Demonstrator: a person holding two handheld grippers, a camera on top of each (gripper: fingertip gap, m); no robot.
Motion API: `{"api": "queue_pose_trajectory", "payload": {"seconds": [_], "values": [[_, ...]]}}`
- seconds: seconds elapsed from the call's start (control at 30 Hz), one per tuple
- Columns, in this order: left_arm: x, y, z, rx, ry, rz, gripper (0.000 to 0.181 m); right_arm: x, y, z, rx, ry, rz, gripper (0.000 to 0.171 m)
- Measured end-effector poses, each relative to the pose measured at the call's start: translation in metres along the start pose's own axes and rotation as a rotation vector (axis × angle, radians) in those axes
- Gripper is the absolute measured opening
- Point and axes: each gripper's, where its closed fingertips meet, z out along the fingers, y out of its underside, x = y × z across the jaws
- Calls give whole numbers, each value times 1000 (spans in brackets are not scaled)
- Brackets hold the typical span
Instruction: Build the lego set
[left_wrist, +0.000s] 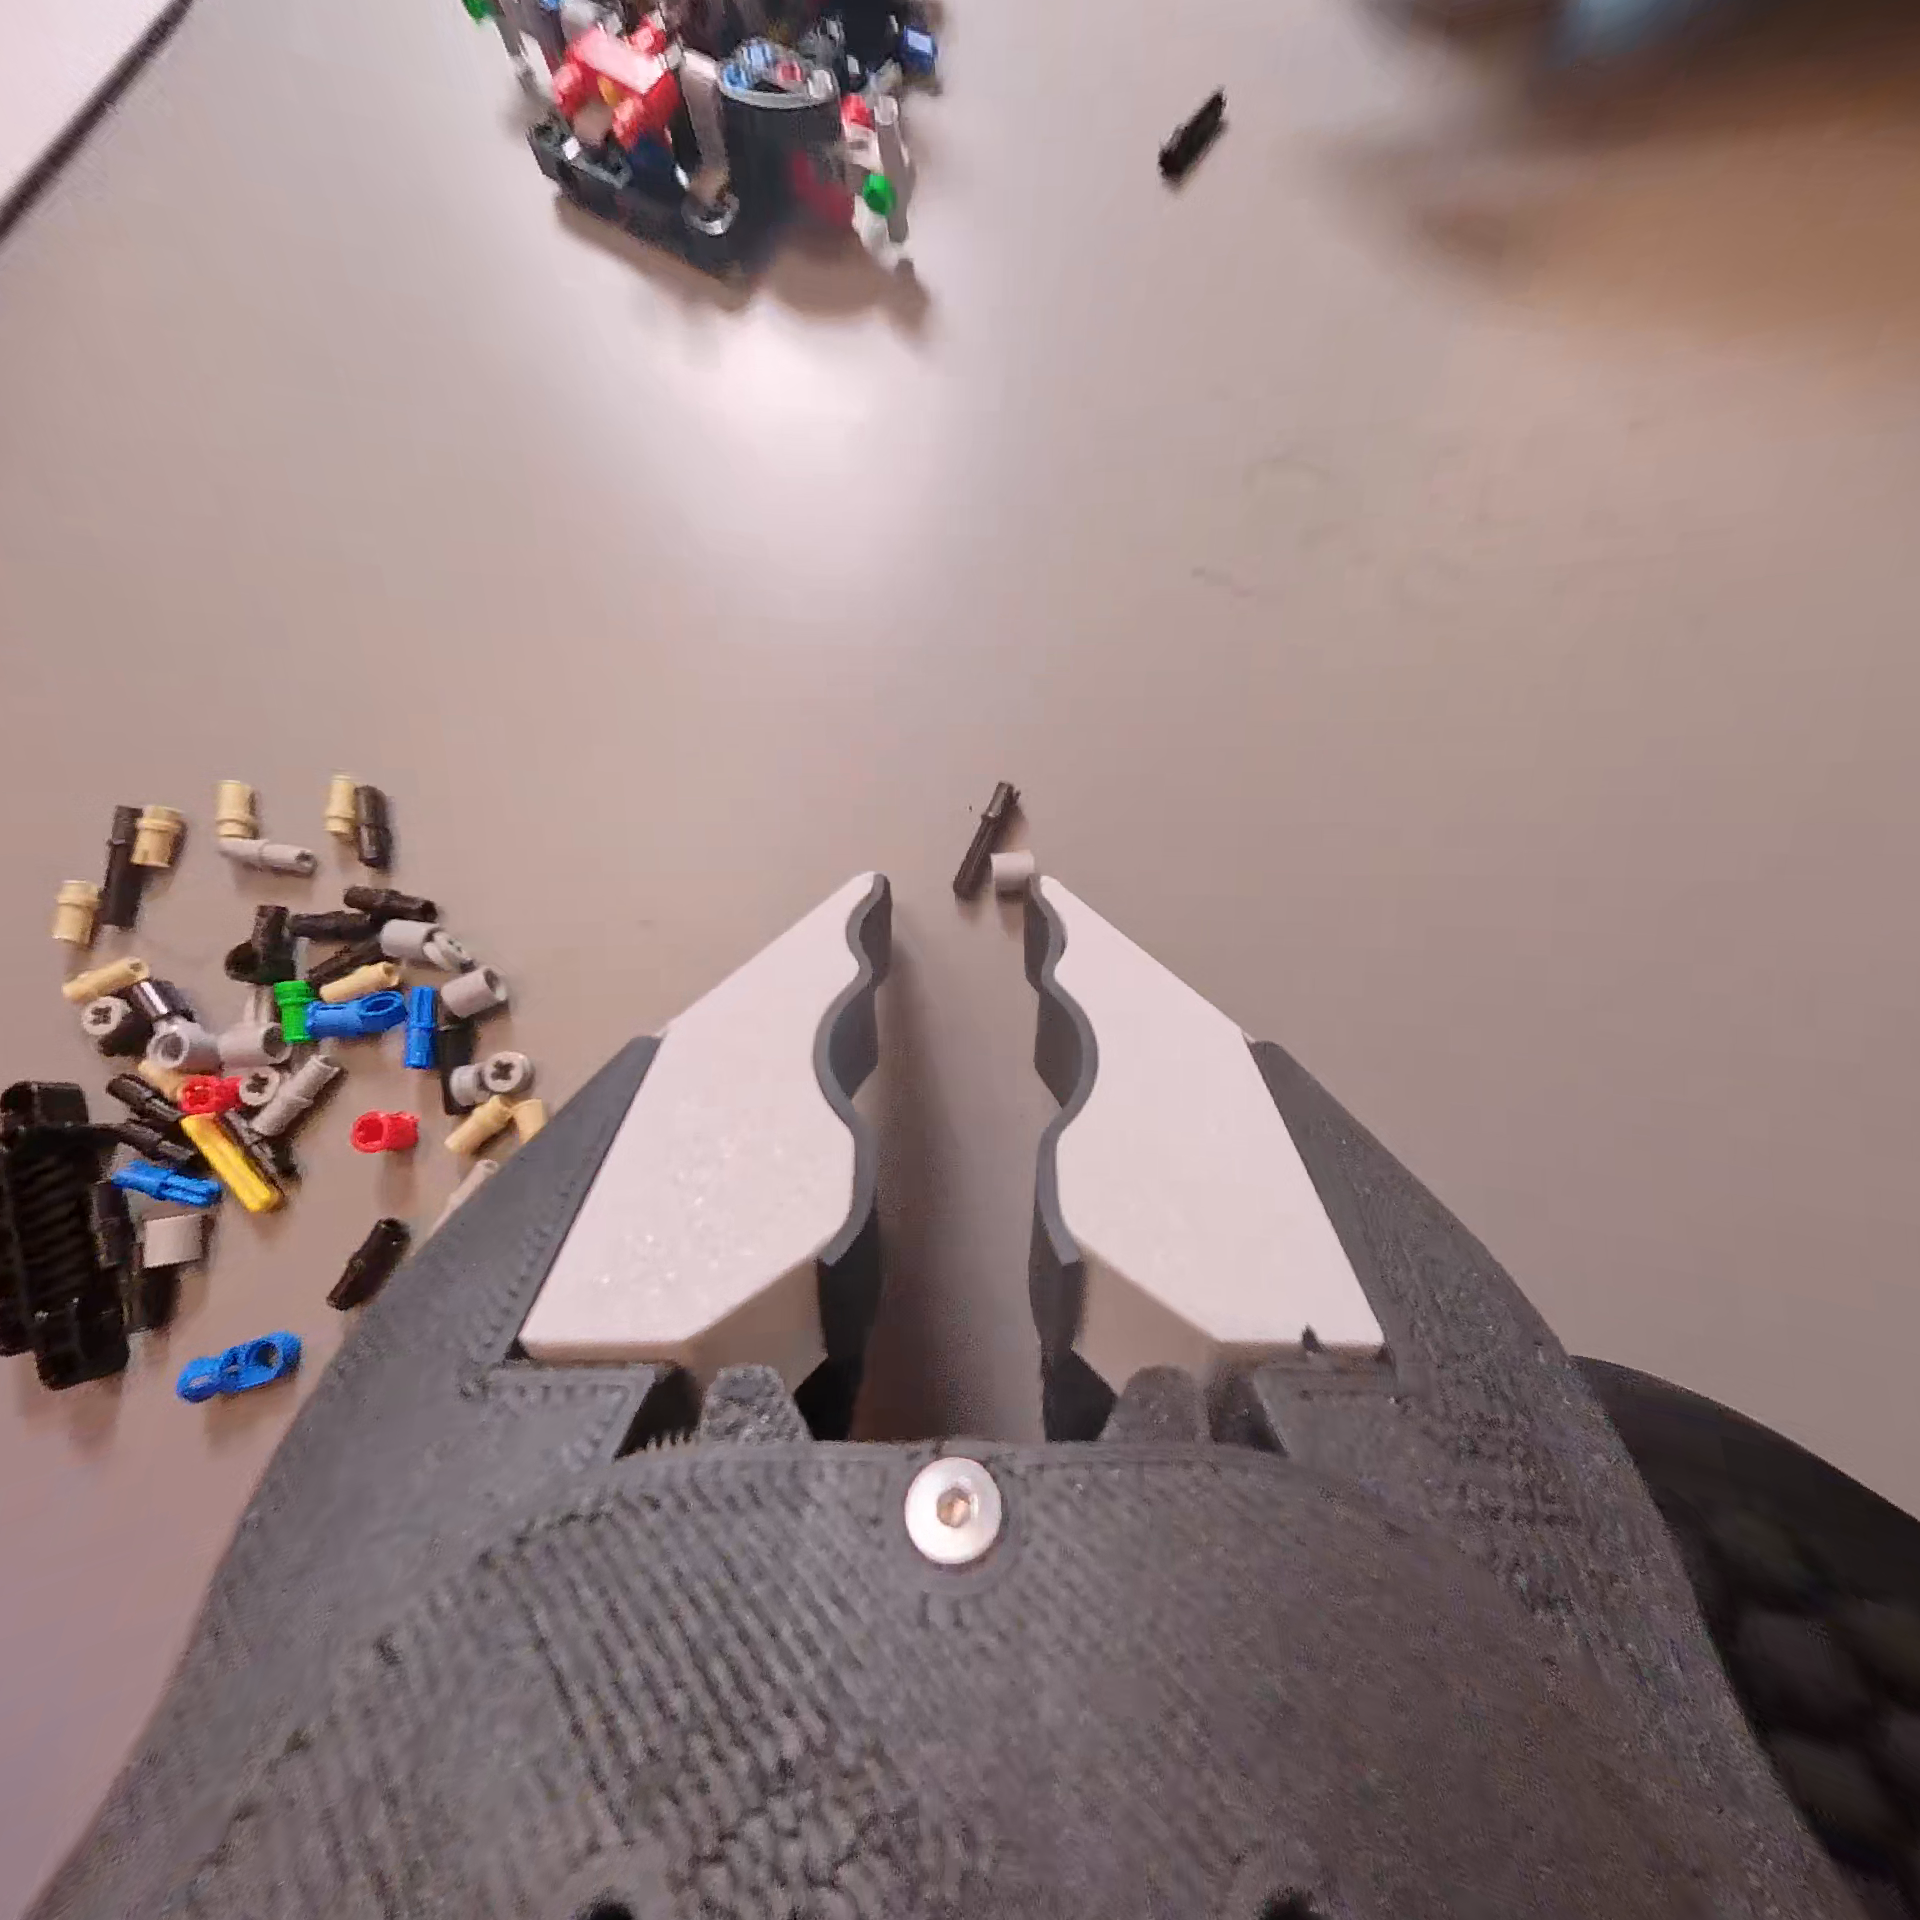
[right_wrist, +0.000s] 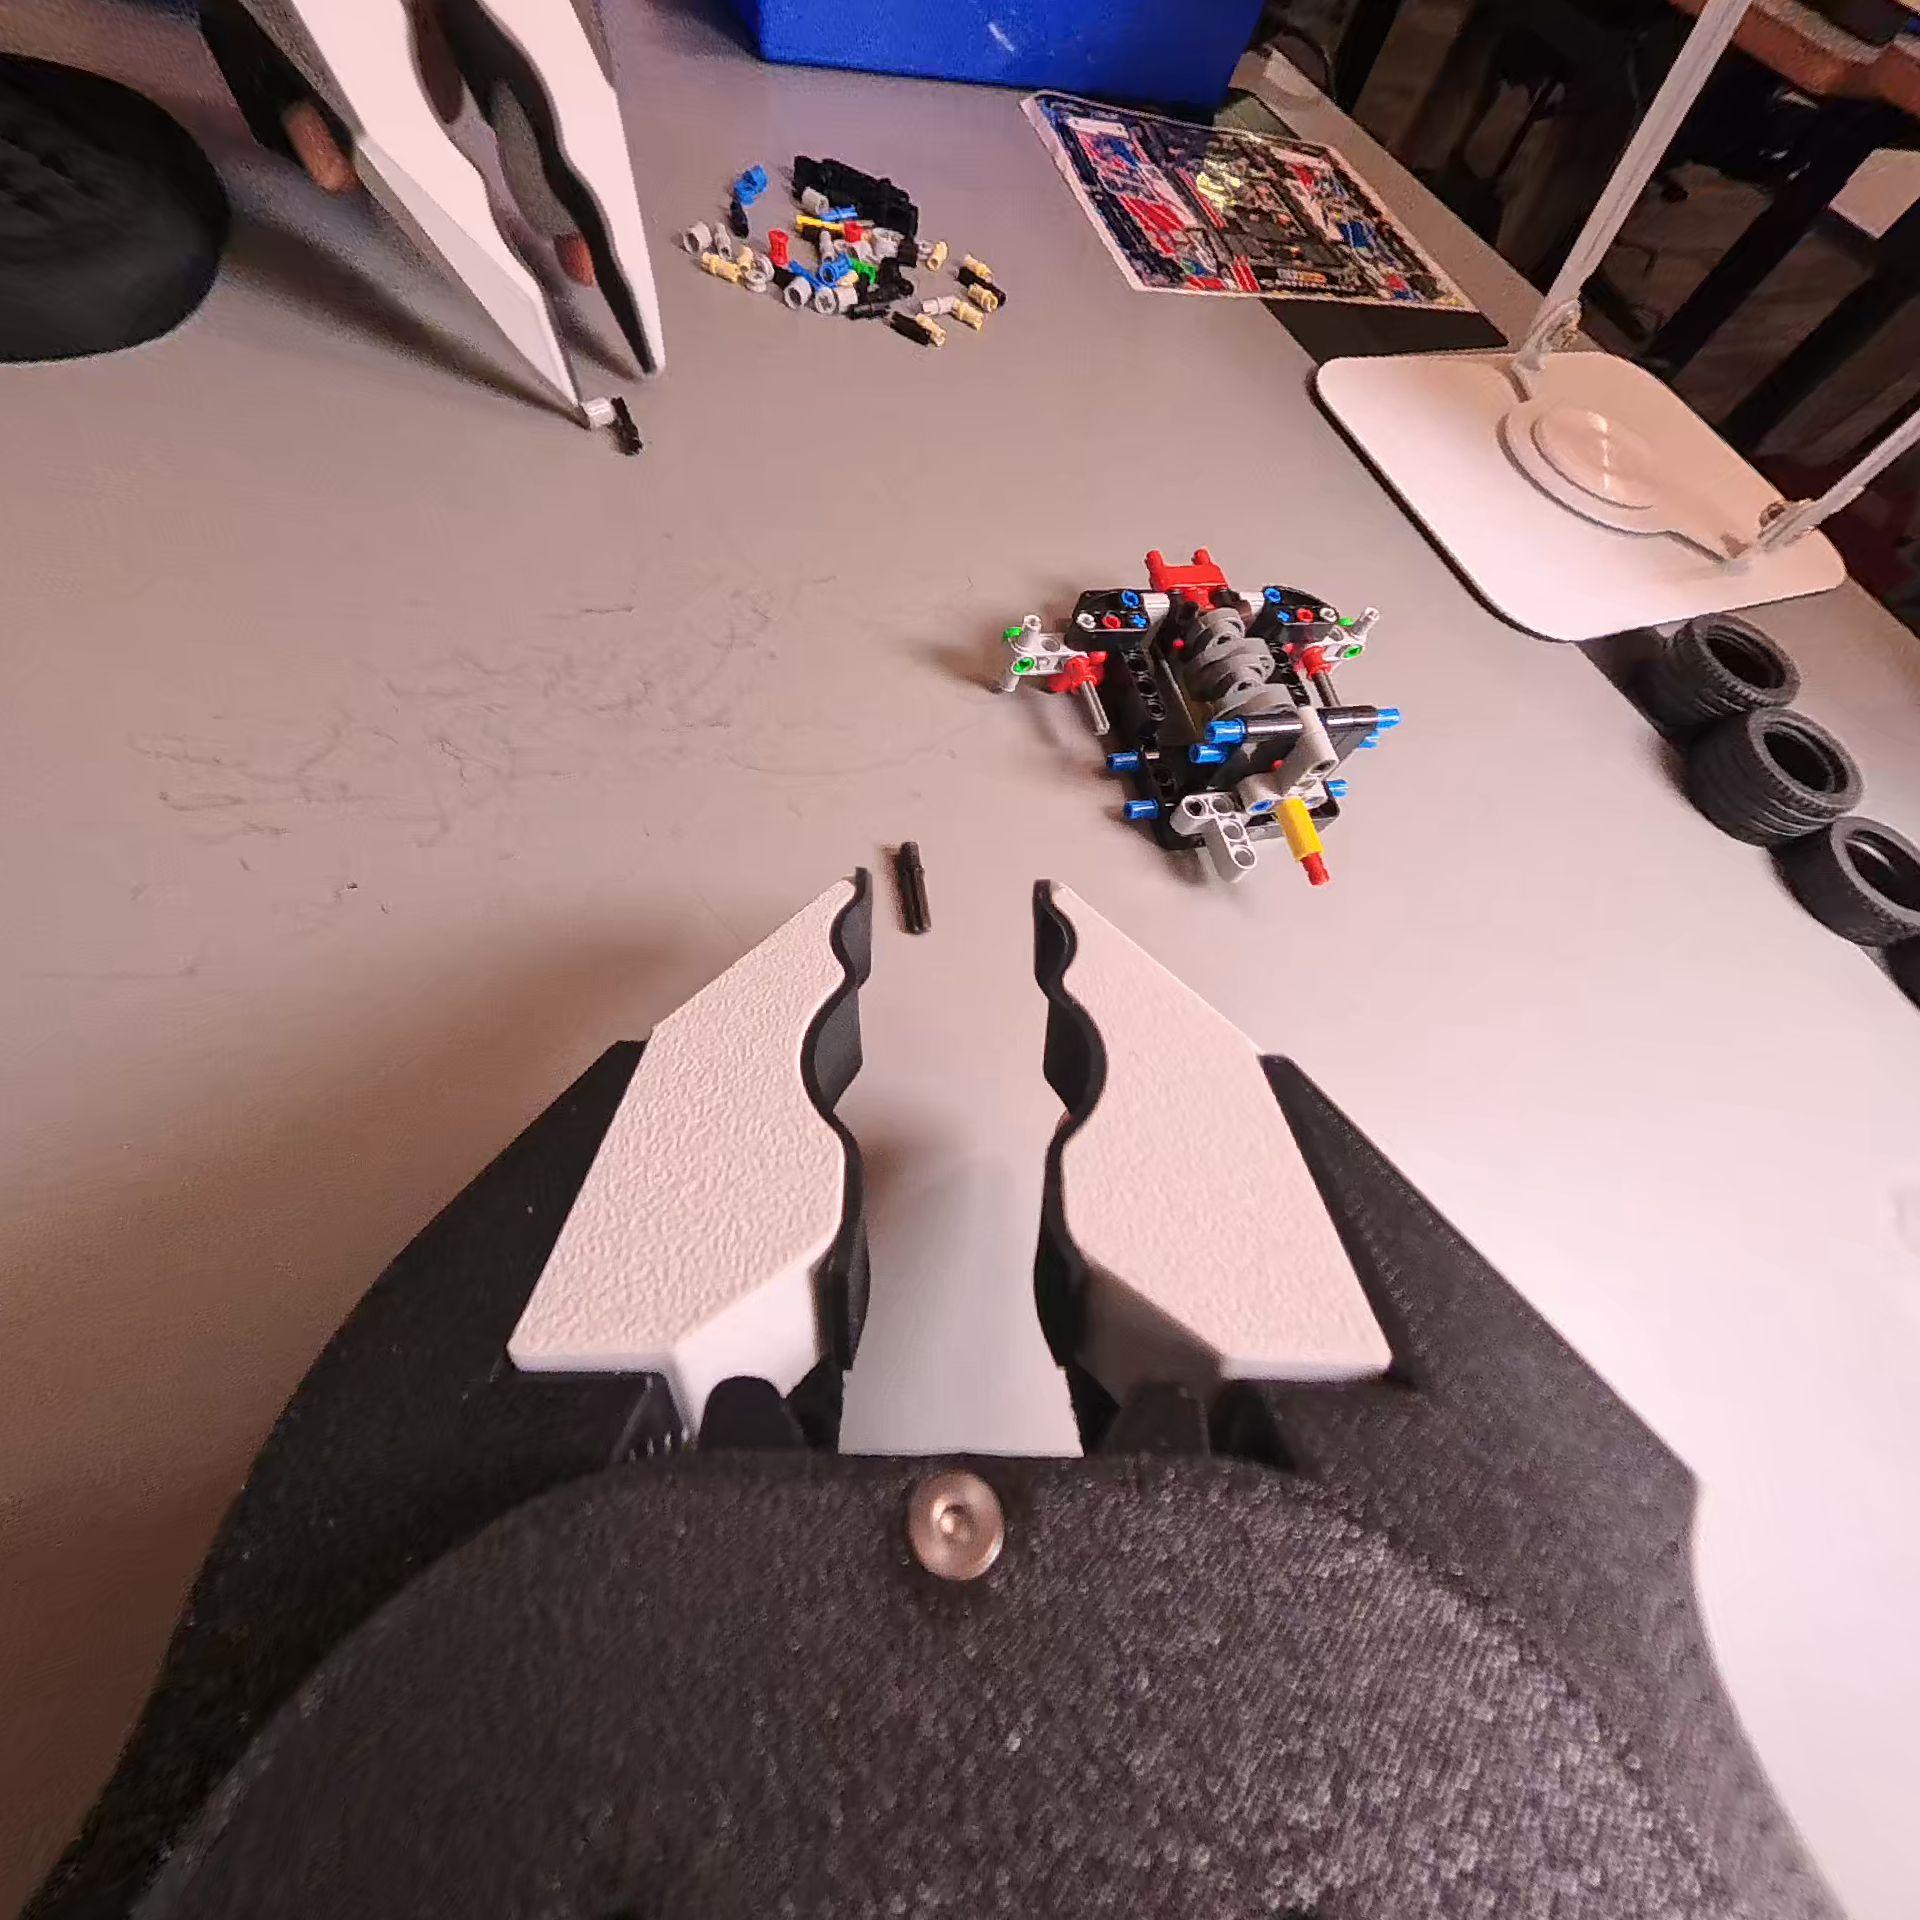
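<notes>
Bench (right_wrist: 520, 675): a wide pale grey top, scuffed in the middle, carrying everything here.
Blue box (right_wrist: 997, 36): sits at the far edge of the bench, only its lower wall in view.
Lamp base (right_wrist: 1455, 488): a white rounded plate to the right, thin white struts rising off it.
Instruction sheet (right_wrist: 1236, 208): lies flat just beyond the loose parts, near the blue box.
Right tool (right_wrist: 951, 894): low over the bench, white fingers spread wide with bare bench between them, holding nothing.
Left tool (left_wrist: 961, 888): fingers also parted, tips down at the bench; in the right wrist view it (right_wrist: 613, 390) comes in from the upper left.
Tyres (right_wrist: 1777, 774): black ones lined up along the right edge, below the lamp base.
Lego build (right_wrist: 1205, 707): the half-done black frame with grey gears, red, blue and yellow pins rests right of centre, well apart from both tools.
Loose parts pile (left_wrist: 260, 1039): a scatter of black, tan, grey, blue, red, green and yellow pieces, left of the left tool.
Black pin (right_wrist: 912, 886): lies on the bench just ahead of the right tool, near its left fingertip, not gripped.
Second black pin (left_wrist: 984, 840): beside a small grey bush (left_wrist: 1013, 871), both right at the tip of one finger of the left tool; contact cannot be told.
</notes>
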Motion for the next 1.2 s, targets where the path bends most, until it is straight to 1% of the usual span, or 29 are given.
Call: {"api": "queue_pose_trajectory", "payload": {"seconds": [0.1,0.27,0.4,0.47,0.57,0.63,0.7,0.77,0.83,0.97,1.03,1.07,1.13,1.2], "values": [[1,1,4,-6,14,4,14,-3,0,2,-1,-9,-8,28],[1,0,6,-2,29,-1,13,-5,0,3,-1,-14,-7,28],[-13,-1,7,-4,-40,7,10,-7,1,5,-5,-24,-9,28],[-15,-3,10,-3,-29,-1,11,-9,1,5,-4,-28,-12,27],[-10,-9,16,0,6,15,2,-9,0,5,-3,-28,-14,27],[-11,-13,20,0,0,49,2,-9,-1,5,0,-29,-12,27],[-11,-20,23,8,-4,68,2,-10,-2,4,6,-30,-11,27],[-1,-41,25,77,29,63,2,-10,-3,4,13,-31,-10,27],[10,-57,35,94,32,79,2,-10,-3,4,15,-33,-8,27],[23,-68,66,46,-19,150,2,-5,-3,1,18,-21,-5,27],[21,-72,75,41,-58,161,2,0,-4,-4,28,-3,0,27],[21,-74,76,44,-70,170,5,3,-5,-7,37,8,5,26],[20,-75,72,51,-78,165,19,9,-6,-12,53,29,23,26],[17,-70,57,57,-81,129,25,15,-5,-18,63,52,43,27]]}}
